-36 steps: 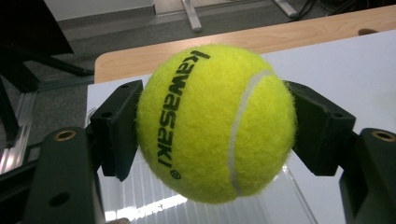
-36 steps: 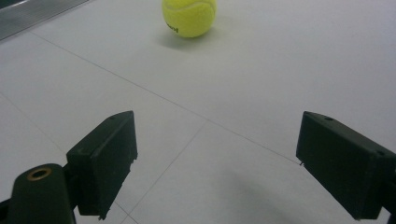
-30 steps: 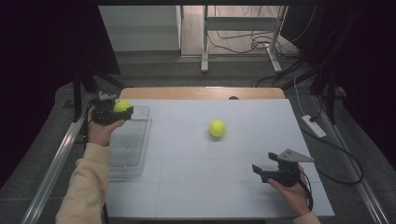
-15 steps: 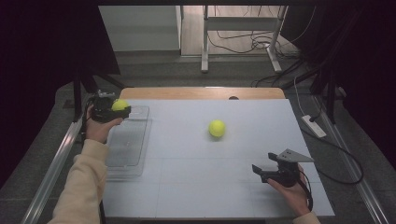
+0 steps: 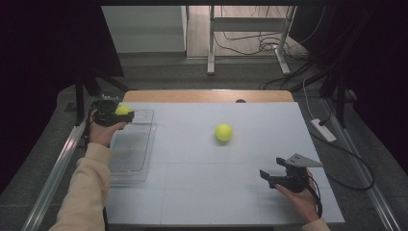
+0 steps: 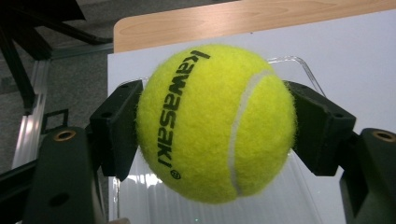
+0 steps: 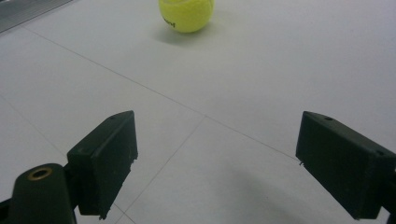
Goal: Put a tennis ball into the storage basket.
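My left gripper is shut on a yellow tennis ball and holds it over the far end of a clear plastic tray at the table's left side. In the left gripper view the ball, marked "kawasaki", sits squeezed between both black jaws above the tray's rim. A second yellow tennis ball lies loose on the white table near its middle. My right gripper rests open low over the table at the front right, with the loose ball well ahead of its jaws.
The white tabletop ends in a wooden strip at the far edge. A metal rail runs along the left side. A white power strip and cables lie off the right edge.
The left gripper has carried its ball slightly back and to the left, toward the tray's far end. The right gripper and the loose ball have stayed put.
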The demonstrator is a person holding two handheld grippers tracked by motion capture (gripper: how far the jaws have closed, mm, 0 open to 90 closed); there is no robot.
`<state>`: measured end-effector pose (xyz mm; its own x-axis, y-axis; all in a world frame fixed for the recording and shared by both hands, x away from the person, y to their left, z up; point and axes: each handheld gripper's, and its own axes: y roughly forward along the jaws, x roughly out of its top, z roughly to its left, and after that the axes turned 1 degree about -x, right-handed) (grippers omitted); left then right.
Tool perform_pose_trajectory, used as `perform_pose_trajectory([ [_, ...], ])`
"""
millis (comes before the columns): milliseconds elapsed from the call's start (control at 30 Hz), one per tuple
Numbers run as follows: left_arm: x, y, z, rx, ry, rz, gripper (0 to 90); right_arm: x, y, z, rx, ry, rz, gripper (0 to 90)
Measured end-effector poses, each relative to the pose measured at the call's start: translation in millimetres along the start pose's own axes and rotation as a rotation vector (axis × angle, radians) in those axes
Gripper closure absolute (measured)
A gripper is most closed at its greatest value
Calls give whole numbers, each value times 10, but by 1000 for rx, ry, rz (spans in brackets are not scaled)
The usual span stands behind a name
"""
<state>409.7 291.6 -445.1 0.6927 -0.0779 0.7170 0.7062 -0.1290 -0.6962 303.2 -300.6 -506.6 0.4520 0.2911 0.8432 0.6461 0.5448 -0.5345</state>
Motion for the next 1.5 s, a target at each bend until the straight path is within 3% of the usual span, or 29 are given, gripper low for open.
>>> perform_pose_trajectory([
  [300, -24, 131, 33, 4, -15, 67, 268, -4, 7, -3, -1, 1, 4, 129],
  [733, -78, 295, 63, 8, -5, 166, 266, -11, 13, -4, -3, -4, 10, 130],
  [933, -77, 283, 86, 30, -10, 163, 265, -15, 15, -3, -3, -4, 13, 130],
  [1300, -84, 267, 94, 31, -12, 155, 260, -15, 18, 0, -4, -4, 14, 130],
  [1500, -54, 192, 54, 30, -7, 110, 155, -16, 20, 0, -2, -4, 15, 130],
])
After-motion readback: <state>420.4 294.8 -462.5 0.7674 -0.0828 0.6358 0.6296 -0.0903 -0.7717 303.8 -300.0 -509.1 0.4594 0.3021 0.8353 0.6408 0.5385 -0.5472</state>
